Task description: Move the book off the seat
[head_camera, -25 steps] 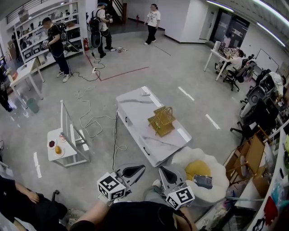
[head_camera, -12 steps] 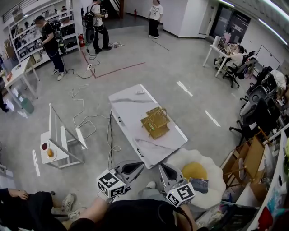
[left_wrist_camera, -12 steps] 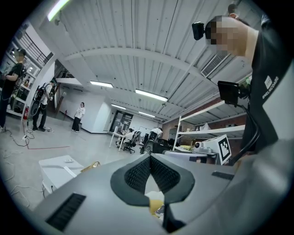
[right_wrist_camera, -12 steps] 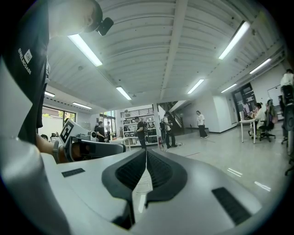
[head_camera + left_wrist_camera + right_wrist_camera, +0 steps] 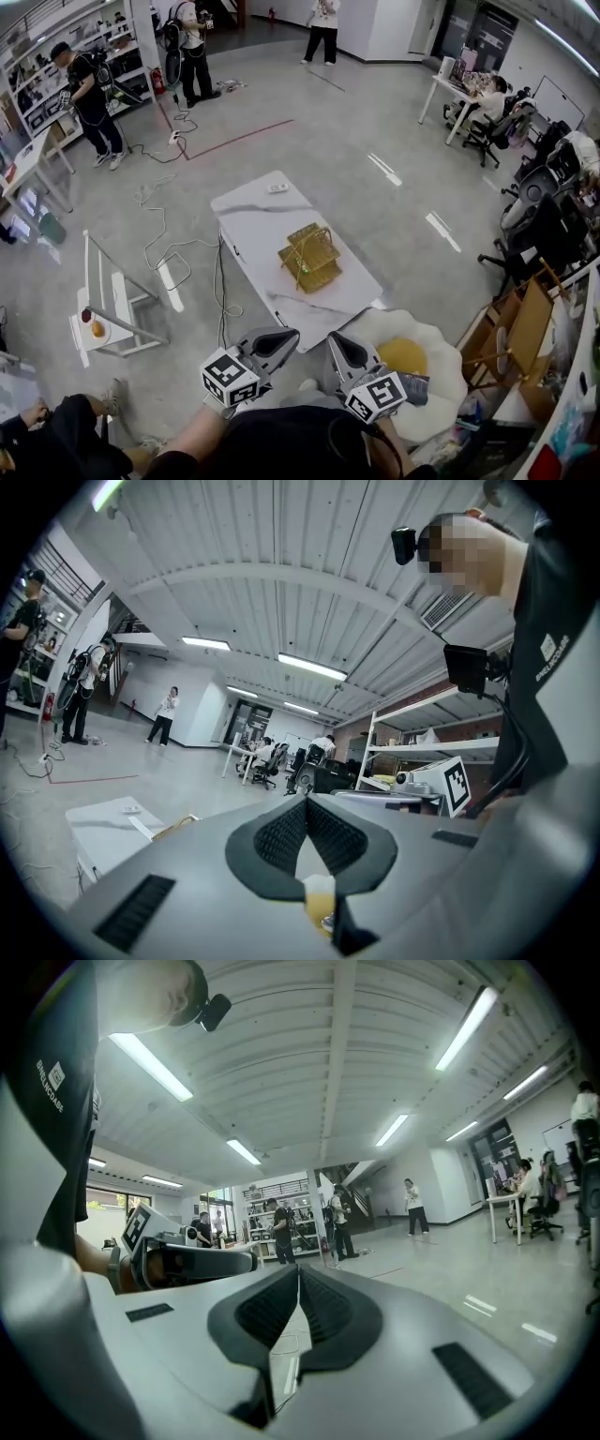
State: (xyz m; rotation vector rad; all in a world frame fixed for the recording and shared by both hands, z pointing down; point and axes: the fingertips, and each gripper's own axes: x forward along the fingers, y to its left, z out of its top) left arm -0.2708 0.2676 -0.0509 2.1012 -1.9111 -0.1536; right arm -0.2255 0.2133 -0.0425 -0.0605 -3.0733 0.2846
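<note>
Left gripper point(image 5: 279, 337) and right gripper point(image 5: 337, 344) held side by side, jaws of both closed on nothing, dark book point(image 5: 416, 385) lying on the egg-shaped seat point(image 5: 450, 367) beside them

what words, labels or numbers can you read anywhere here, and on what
No text reads clearly enough to quote.
Shirt: a white logo and one word run up it, too blurred to read.
Left cube and right cube: black-and-white square patterns, no letters or numbers.
Book on the seat: cover too small to read.
</note>
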